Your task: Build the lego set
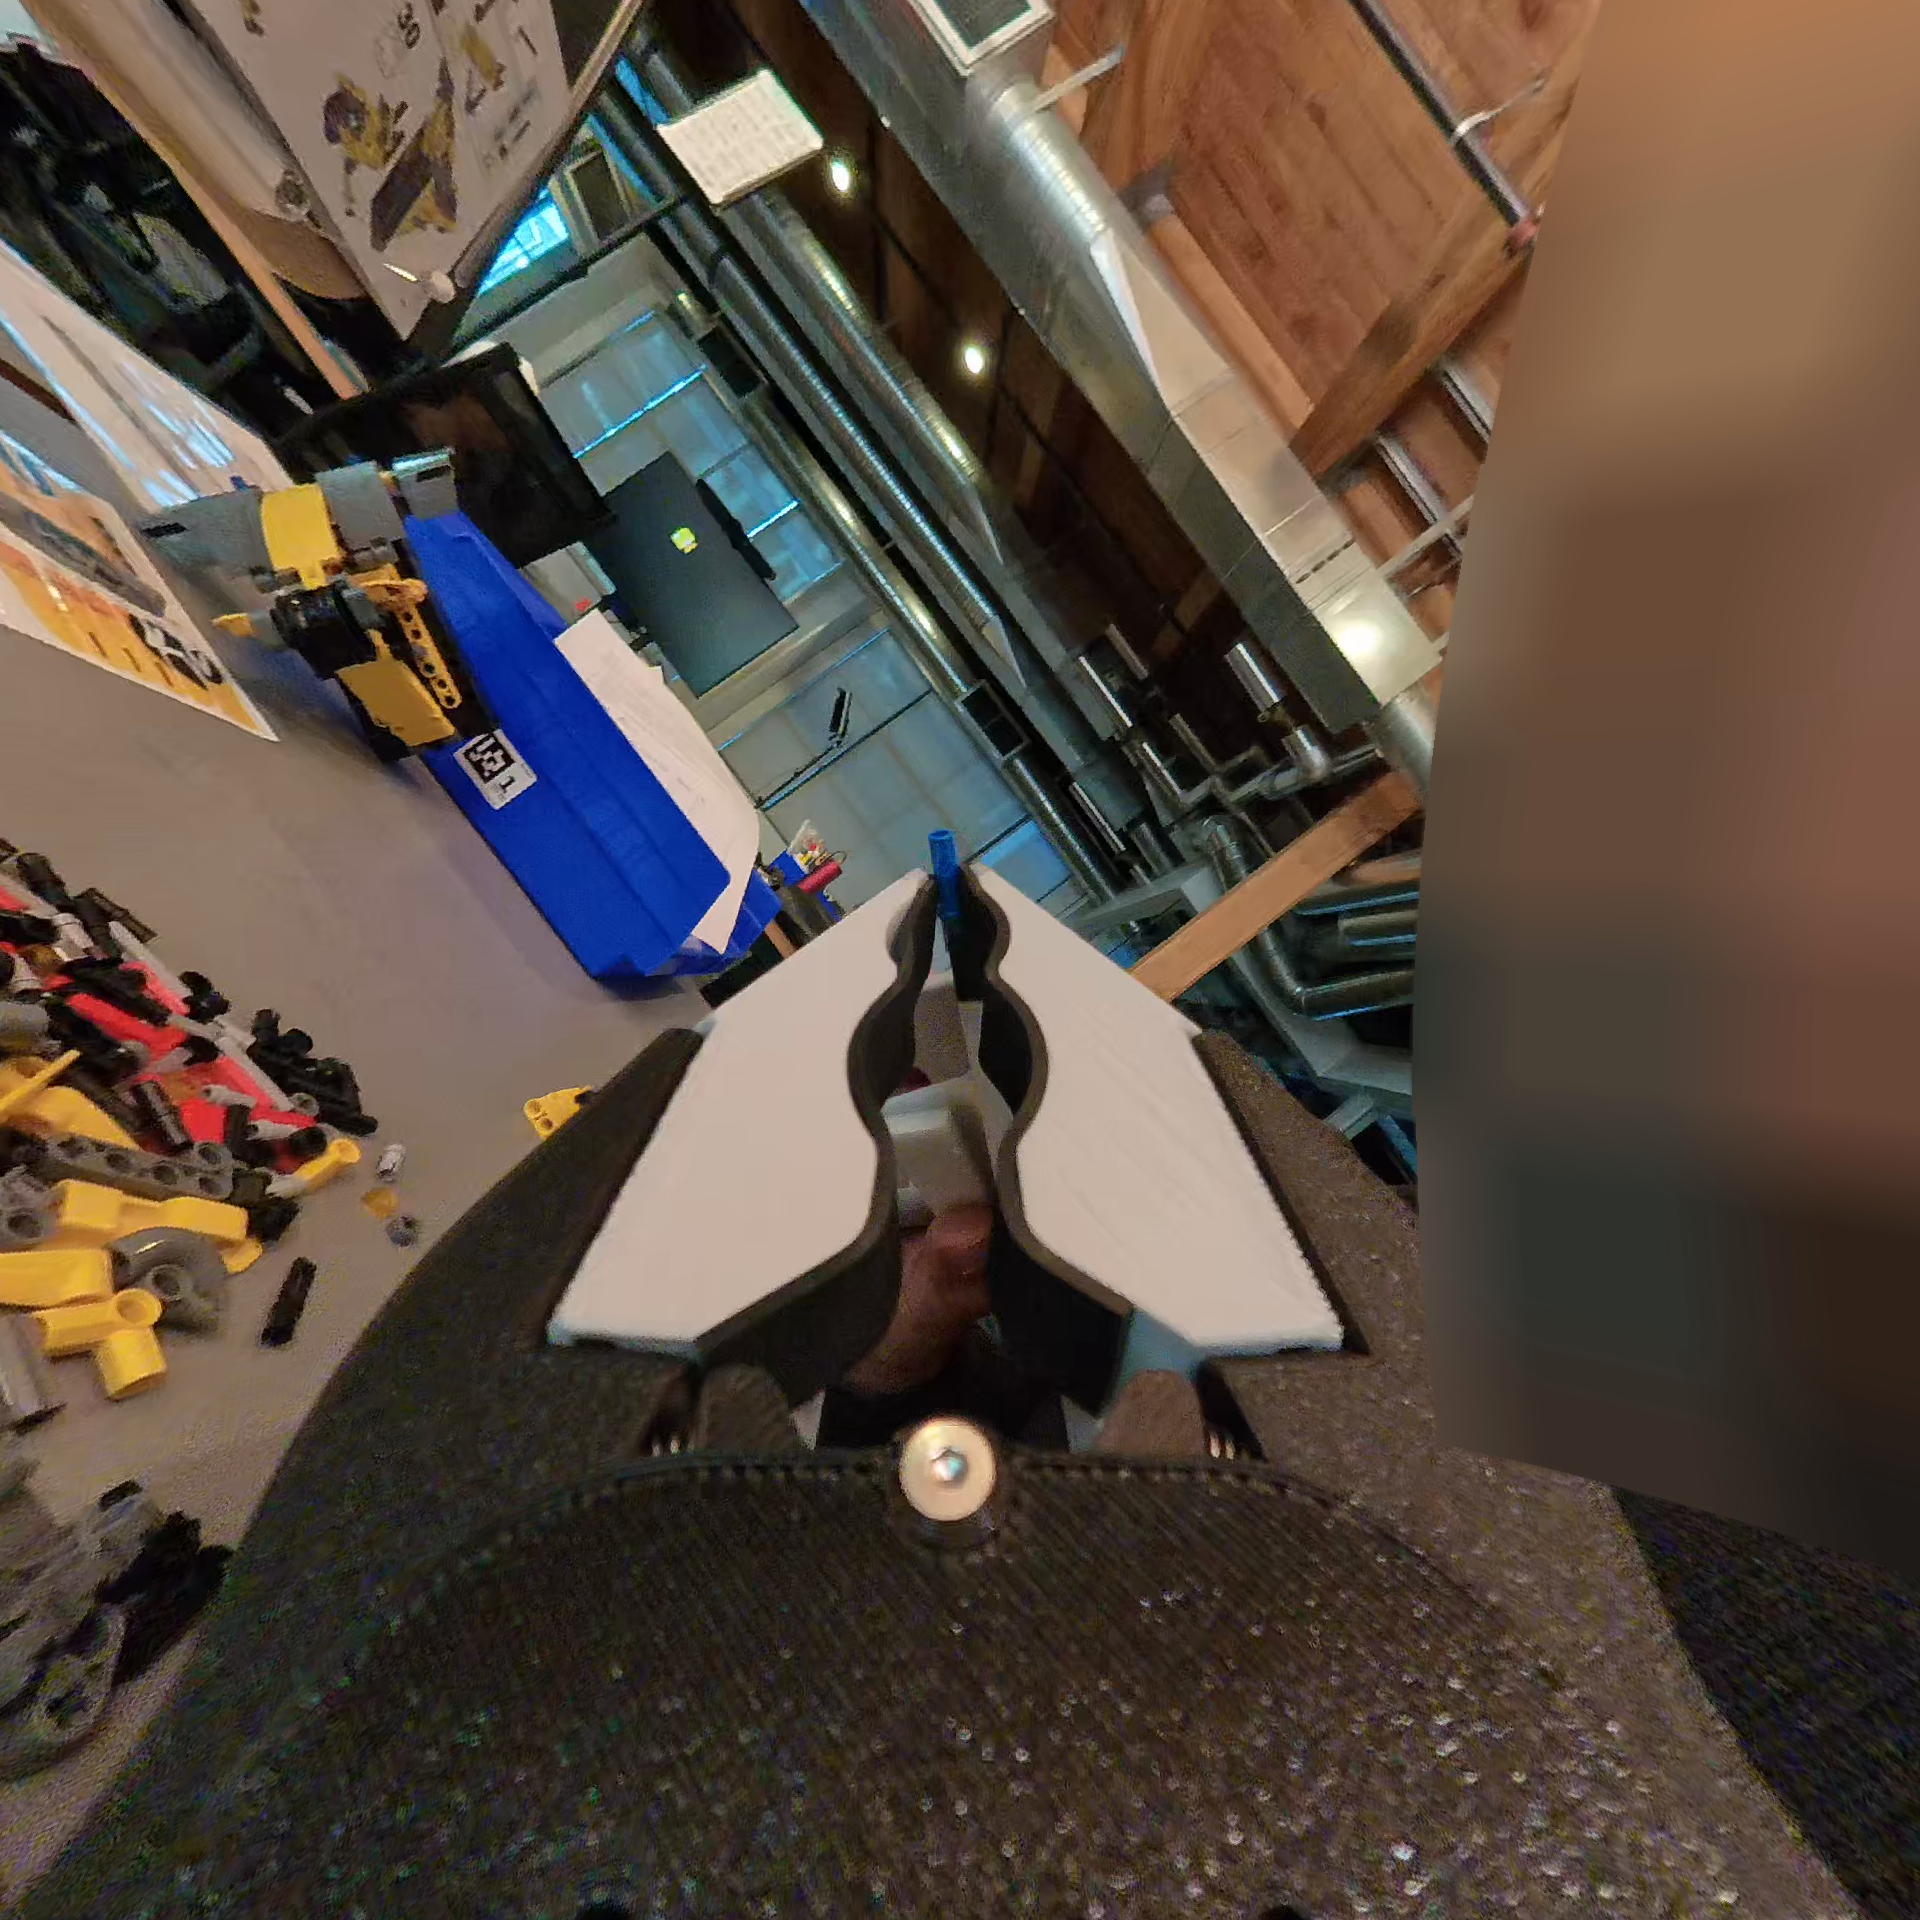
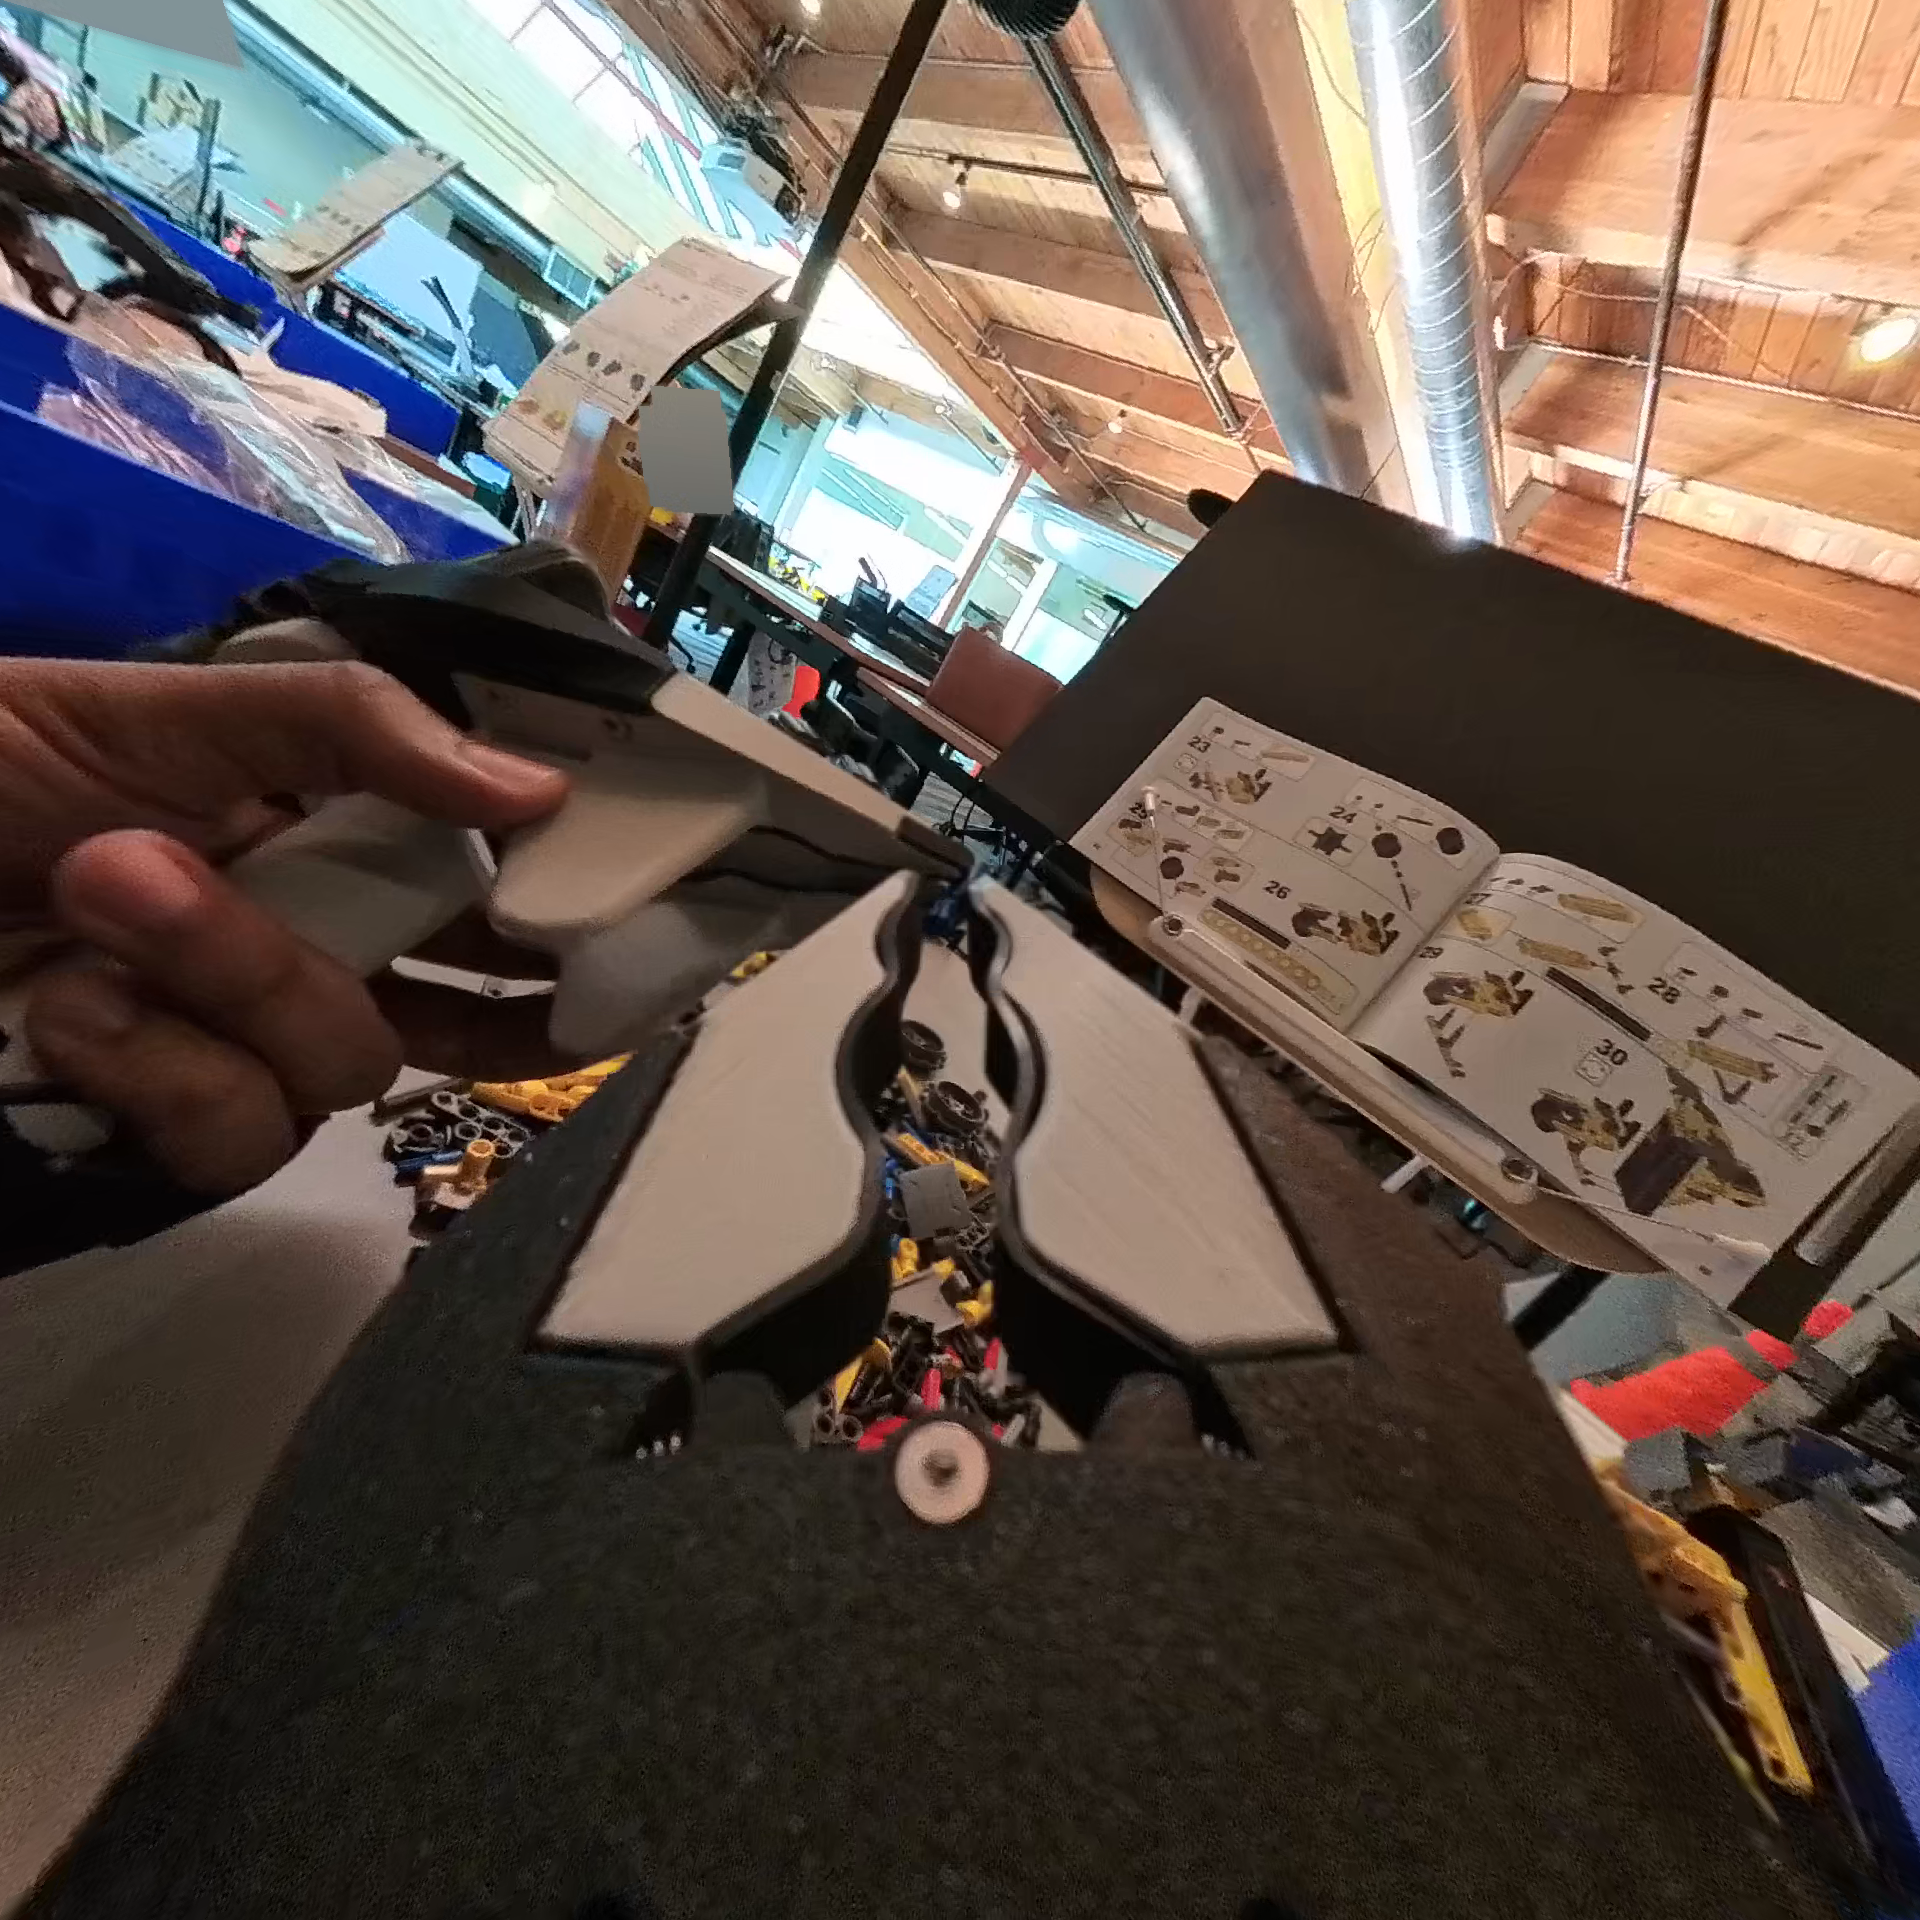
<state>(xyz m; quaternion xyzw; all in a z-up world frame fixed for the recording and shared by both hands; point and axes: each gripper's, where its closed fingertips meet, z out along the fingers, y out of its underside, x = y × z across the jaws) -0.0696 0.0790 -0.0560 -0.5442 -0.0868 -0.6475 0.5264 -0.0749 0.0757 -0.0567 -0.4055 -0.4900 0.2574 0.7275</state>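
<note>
My left gripper [image 1: 945, 896] is shut on a small blue pin [image 1: 943, 854] that sticks up out of its tips, held in the air above the grey table [image 1: 312, 883]. My right gripper [image 2: 948, 906] is nearly shut on a small blue piece [image 2: 941, 916] at its tips. In the right wrist view the left gripper [image 2: 935, 847] comes in from the left, held by a hand [image 2: 208, 894], and its tip meets my right gripper's tip at the blue piece. Whether both hold one piece or two joined ones cannot be told.
A pile of yellow, black, red and grey building pieces [image 1: 114, 1164] lies on the table and shows below my right fingers [image 2: 935, 1278]. A partly built yellow and grey model [image 1: 343, 603] stands by a blue bin [image 1: 582, 810]. An open instruction booklet [image 2: 1455, 997] rests on a stand at right. Left and right tips are no more than a few centimetres apart.
</note>
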